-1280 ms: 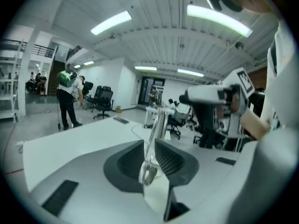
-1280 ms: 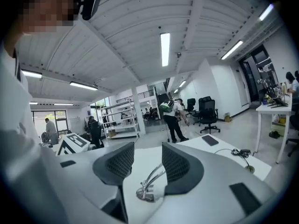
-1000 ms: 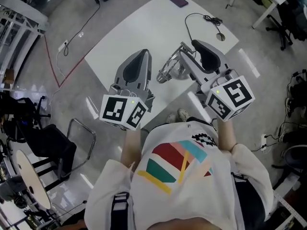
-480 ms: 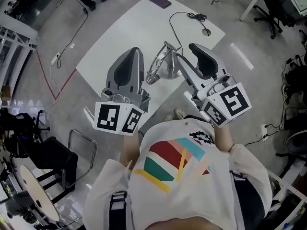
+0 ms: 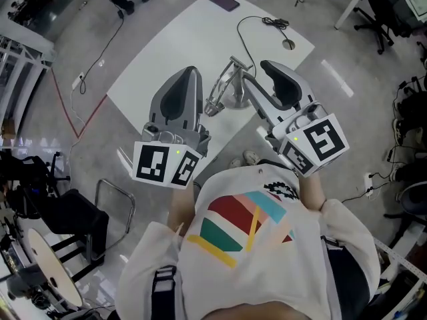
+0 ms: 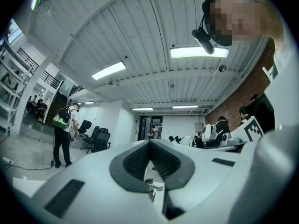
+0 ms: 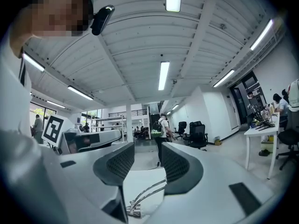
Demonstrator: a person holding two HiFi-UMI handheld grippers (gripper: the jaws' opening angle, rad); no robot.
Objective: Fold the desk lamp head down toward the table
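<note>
Held the left gripper (image 6: 149,143) and the right gripper (image 7: 147,150) side by side above the near edge of the white surface (image 5: 180,39), marker cubes toward the chest. Had the left fingers (image 6: 133,160) pressed together, tips meeting, nothing pinched. Had the right fingers (image 7: 180,164) spread, with a clear gap between them and nothing gripped. Saw the desk lamp (image 5: 227,89) standing on the surface between the two grippers in the head view, touched by neither. Caught its thin chrome rods low in the right gripper view, below the gap of the spread fingers, slanting up to the right. Glimpsed only a sliver of chrome beneath the closed tips in the left gripper view. Could not tell how far the lamp's head was tilted. Noted a black cable (image 5: 250,24) looping across the far part of the surface to a small round piece (image 5: 287,44), and a dark flat item (image 5: 222,1) at the far corner.
</note>
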